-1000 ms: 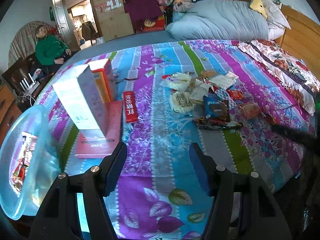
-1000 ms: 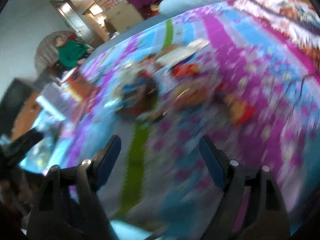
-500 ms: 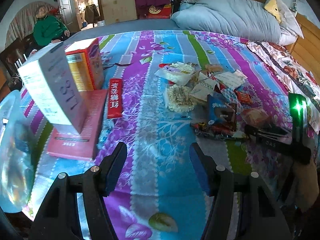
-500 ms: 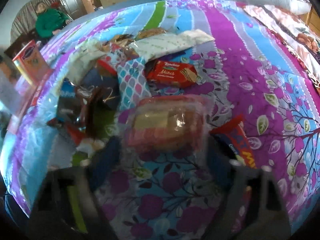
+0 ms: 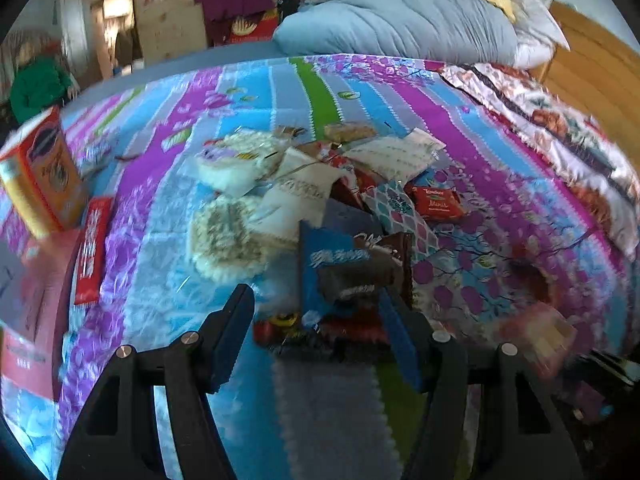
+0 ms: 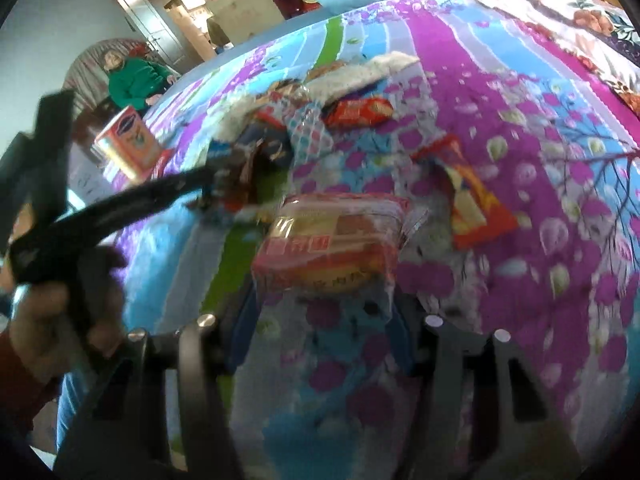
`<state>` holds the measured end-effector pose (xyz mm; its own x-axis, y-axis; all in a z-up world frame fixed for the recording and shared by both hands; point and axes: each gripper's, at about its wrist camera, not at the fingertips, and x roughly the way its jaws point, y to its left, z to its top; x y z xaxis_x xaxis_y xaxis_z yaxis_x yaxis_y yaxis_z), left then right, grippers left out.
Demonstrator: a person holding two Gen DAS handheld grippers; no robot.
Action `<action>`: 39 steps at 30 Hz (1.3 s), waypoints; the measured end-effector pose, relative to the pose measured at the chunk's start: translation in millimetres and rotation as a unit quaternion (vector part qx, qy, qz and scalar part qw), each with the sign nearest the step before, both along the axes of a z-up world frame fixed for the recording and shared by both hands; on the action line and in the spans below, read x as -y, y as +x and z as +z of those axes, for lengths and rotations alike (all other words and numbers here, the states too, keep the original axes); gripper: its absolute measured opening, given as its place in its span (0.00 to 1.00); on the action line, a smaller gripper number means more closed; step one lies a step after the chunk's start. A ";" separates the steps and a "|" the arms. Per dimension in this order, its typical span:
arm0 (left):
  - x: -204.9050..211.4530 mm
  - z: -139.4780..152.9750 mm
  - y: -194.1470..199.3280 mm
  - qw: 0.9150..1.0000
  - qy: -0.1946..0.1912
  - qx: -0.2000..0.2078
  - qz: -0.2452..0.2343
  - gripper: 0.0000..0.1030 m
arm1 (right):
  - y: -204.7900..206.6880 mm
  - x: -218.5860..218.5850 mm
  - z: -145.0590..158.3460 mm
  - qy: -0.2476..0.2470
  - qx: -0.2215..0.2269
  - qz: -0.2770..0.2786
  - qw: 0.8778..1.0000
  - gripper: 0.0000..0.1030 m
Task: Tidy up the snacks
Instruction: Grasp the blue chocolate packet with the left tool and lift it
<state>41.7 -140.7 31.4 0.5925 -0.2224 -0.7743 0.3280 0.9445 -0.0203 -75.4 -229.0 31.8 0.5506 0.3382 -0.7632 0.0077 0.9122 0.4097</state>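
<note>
on the striped floral bedspread [image 5: 248, 92], the heap of snack packets [image 5: 320, 200] sits mid-bed, and both tools have come down to its near edge since a second ago. the right tool [image 6: 320, 320] has just been closing its jaws, and a clear-wrapped pink packet of biscuits [image 6: 332, 248] now sits between them at twelve o'clock; the pads look to be touching its lower corners, though blur keeps me from being certain the grip is firm. a red and yellow wrapper [image 6: 472, 204] lies just beside that packet at two o'clock, and a red wafer pack [image 6: 360, 112] is farther up. the left tool [image 5: 316, 336] has swept in from the box side of the bed toward the heap and hangs released, jaws wide, with a blue packet [image 5: 332, 264] and a dark brown one [image 5: 368, 276] right ahead of its tips, nothing clenched. an orange box [image 5: 40, 168] stands at nine o'clock. judging by this, one snack is being picked up for sorting and the left looks ready to take a second; most of the heap remains unsorted.
</note>
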 end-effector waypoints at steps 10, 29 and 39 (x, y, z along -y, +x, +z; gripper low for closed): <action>29.7 -20.7 11.9 0.999 0.035 0.004 -0.012 0.73 | 4.3 5.0 -6.0 0.019 0.003 -0.003 1.000 0.57; -8.5 1.4 -1.9 0.999 -0.034 -0.021 -0.015 0.18 | 2.5 5.1 -6.6 0.017 0.010 -0.005 1.000 0.56; -76.0 6.9 -23.3 0.996 0.028 -0.014 0.084 0.18 | 3.8 -3.8 -3.6 -0.001 0.013 0.006 1.000 0.56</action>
